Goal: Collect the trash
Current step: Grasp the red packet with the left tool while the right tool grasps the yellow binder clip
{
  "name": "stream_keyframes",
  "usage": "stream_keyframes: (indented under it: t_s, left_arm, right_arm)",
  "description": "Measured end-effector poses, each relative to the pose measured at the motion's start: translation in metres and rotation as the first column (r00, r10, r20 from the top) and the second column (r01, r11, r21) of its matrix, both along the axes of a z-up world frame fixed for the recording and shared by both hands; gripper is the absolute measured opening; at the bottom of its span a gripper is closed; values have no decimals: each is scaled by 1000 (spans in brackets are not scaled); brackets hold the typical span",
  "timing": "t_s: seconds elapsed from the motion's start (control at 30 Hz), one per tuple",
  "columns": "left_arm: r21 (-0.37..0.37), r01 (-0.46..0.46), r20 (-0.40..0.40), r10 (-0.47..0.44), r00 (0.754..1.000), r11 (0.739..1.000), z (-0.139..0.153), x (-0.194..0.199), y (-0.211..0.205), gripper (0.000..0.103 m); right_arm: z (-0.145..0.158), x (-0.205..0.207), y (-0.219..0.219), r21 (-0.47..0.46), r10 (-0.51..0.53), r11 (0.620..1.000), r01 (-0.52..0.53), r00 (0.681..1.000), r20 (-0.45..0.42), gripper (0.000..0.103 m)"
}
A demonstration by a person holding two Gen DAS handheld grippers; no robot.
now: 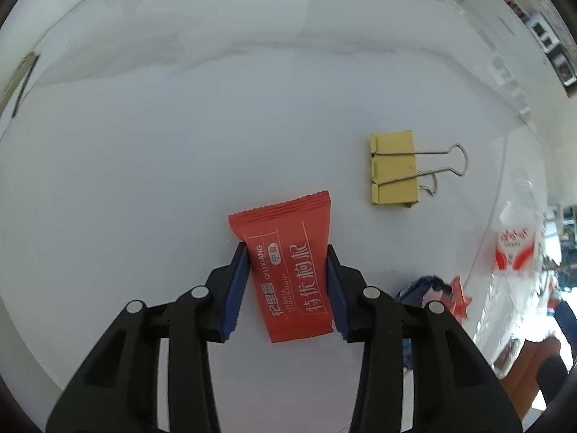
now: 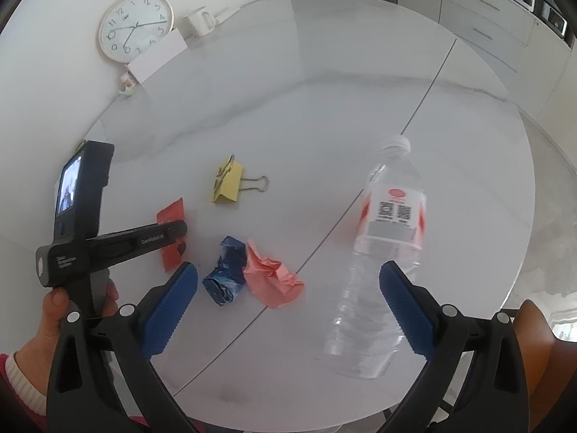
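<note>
On the white bench [image 1: 144,144], the left claw [image 1: 288,252] pinches the red packet [image 1: 288,270]; bare surface lies beyond. The right claw [image 2: 288,278] gapes wide beside the bottle [image 2: 382,252], near the rim.

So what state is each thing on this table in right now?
Red packet: flat on the table, sealed, gripped between the left tool's pads.
Right tool: open, empty.
Water bottle: upright, capped.
Yellow binder clip: closed, lying on its side.
Blue wrapper: crumpled.
Pink paper: crumpled.
</note>
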State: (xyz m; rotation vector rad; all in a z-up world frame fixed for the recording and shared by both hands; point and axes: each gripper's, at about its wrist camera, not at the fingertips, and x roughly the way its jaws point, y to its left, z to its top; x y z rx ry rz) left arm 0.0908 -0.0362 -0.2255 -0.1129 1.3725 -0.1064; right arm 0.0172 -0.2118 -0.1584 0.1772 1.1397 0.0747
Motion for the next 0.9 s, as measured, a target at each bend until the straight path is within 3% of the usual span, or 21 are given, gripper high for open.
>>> stream_keyframes:
  t_s: [0.17,0.23,0.3,0.33,0.43,0.5,0.67,0.77,0.9]
  left_arm:
    - [-13,61,13,-61,998,998,6,-1,13,37]
    - [6,89,24,-89,996,996,10,7,16,37]
    - [40,128,41,-130,991,991,14,6,14,37]
    - [53,144,49,-147,988,988,18,5,15,37]
    - [83,179,63,-184,981,980,25,-1,19,37]
    - [81,179,63,-184,981,981,26,1,14,37]
    - [69,171,55,-175,983,983,43,-14,42,37]
    - [73,172,47,-176,983,982,37,-30,51,37]
    - [94,200,38,-204,978,975,31,-17,44,37]
  right_arm:
    - [-4,7,15,9,76,997,-76,997,-2,100]
    - [-3,13,24,10,156,988,-156,988,4,100]
    - [1,24,36,-29,292,956,-291,956,21,100]
    - [4,29,42,-65,360,932,-357,933,31,100]
    - [11,51,63,-188,578,804,-564,815,26,100]
    - [11,71,79,-247,705,686,-684,709,-8,100]
    - [-10,113,108,-210,856,474,-855,504,-118,100]
    - [-31,130,121,-173,891,390,-904,418,-176,97]
    - [-52,149,126,-149,901,340,-929,367,-231,91]
